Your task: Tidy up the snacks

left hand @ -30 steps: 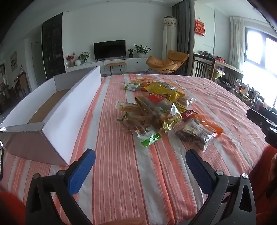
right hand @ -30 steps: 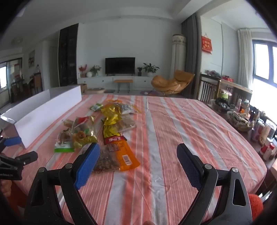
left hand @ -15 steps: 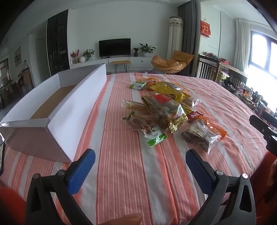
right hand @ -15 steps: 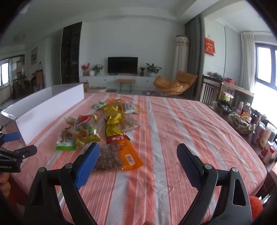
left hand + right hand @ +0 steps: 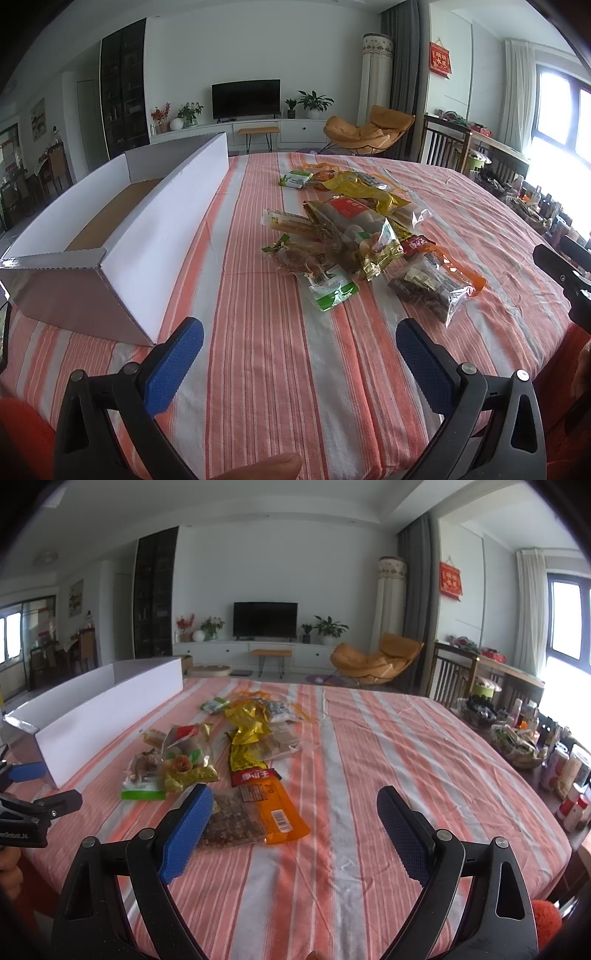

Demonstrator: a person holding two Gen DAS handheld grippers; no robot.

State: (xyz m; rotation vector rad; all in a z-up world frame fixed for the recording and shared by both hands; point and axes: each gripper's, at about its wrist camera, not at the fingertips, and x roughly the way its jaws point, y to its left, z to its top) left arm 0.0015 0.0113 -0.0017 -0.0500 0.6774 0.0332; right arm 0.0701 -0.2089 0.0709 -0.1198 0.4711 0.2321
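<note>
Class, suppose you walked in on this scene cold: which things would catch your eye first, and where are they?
First, the heap of shiny snack packets mid-table on the orange-and-white striped tablecloth. To its left lies a long white cardboard box, open-topped, with nothing visible inside. Both open grippers, left and right, hover at the near edge.

Snack pile (image 5: 351, 236): lower packets overlapped, labels too small to read. White box (image 5: 122, 229) near end cut off beside pile in right view; floor partly hidden by its wall.
</note>
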